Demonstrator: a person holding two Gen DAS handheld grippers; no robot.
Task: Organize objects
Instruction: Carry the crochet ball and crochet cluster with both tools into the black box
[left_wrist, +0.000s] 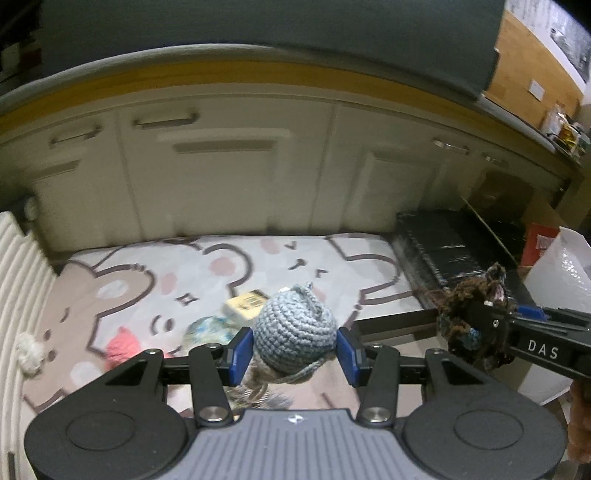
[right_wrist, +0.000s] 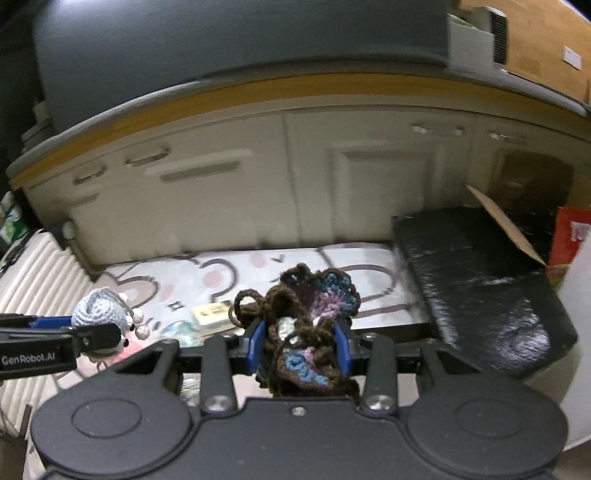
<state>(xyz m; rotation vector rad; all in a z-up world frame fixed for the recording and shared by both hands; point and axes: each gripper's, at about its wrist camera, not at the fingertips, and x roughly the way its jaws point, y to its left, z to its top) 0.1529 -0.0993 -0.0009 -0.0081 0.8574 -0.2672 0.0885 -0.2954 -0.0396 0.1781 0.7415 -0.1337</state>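
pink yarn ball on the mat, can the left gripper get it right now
Probably not yet. The left gripper is already shut on the grey crochet piece, so its fingers are full. The pink yarn ball lies uncovered on the mat.

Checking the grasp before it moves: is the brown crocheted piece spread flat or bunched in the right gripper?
Bunched. The brown crocheted piece sits crumpled between the right gripper's blue pads, its loops spilling out above.

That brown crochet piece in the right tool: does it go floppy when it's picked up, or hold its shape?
Probably floppy: the brown crochet piece bunches between the right tool's pads, with yarn loops spilling out. It looks light, being open stitchwork. Unlikely to slip, since the yarn is rough, but the loose loops might snag.
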